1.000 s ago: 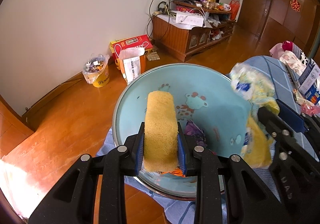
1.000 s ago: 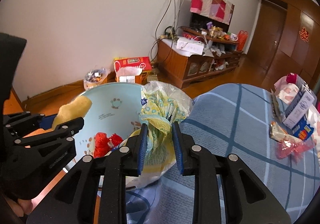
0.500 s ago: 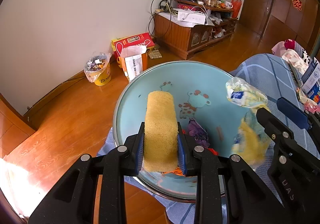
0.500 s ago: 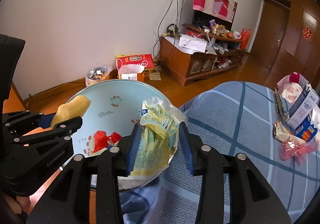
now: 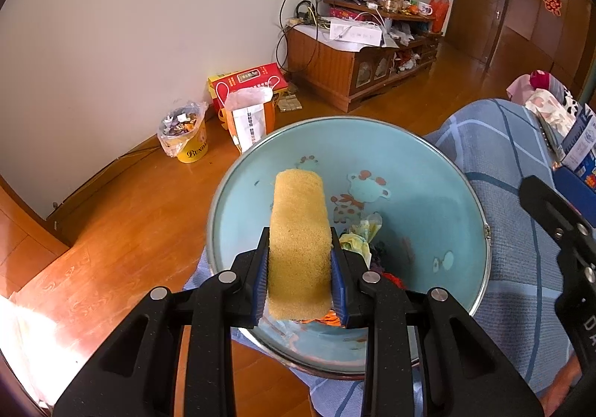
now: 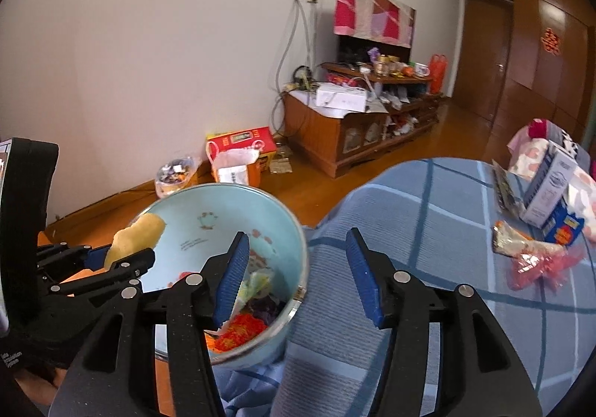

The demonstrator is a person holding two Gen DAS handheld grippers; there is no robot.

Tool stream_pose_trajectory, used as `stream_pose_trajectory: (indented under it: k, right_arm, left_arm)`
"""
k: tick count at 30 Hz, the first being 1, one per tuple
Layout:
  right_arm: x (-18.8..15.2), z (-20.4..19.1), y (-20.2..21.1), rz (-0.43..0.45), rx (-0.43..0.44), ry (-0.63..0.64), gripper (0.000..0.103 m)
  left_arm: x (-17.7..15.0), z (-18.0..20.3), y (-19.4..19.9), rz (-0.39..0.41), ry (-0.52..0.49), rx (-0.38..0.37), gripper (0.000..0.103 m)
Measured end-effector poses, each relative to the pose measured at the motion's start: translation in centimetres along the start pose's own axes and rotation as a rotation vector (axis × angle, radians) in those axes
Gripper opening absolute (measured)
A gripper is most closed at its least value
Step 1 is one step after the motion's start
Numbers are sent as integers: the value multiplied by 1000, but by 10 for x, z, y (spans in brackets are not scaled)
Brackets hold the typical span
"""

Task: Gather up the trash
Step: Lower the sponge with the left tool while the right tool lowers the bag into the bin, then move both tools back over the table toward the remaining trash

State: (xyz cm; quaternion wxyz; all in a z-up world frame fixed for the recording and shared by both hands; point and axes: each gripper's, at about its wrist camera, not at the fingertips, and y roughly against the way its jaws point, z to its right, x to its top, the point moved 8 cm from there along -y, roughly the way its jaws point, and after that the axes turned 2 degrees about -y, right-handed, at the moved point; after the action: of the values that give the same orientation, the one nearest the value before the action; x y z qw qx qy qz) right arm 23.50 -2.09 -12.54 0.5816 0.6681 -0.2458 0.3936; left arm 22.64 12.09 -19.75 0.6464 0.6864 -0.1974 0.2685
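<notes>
Trash bowl [image 5: 439,171] on blue checked cloth [image 6: 439,216]

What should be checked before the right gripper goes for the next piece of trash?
1. Yellow wrapper lies inside the bin: ok.
2. Right gripper has just been opening; nothing between its fingers: ok.
3. Left gripper is shut on the sponge above the bin: ok.
4. Trash left on the blue cloth: red wrapper, not ok.
5. Whether the carton is trash: cannot tell.
</notes>
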Motion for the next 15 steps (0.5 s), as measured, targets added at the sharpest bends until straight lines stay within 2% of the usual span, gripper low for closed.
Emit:
stream_pose_trajectory:
  k: [3, 5, 6, 11, 15]
  right_arm:
    - [-5, 7, 1, -8, -22, -10, 54]
    - [-8, 14, 3, -14, -35, -29, 54]
    - [-9, 18, 4, -14, -40, -39, 56]
    - [-12, 37, 9, -16, -65, -83, 58]
    - [-17, 52, 18, -5, -97, -104, 58]
  left_arm:
    - [0, 4, -3, -5, -18, 1, 29]
    - [1, 5, -3, -2, -20, 14, 49]
    - [1, 3, -2, 5, -16, 25, 63]
    - [3, 4, 5, 19, -12, 37, 69]
    - [5, 8, 13, 36, -18, 43, 80]
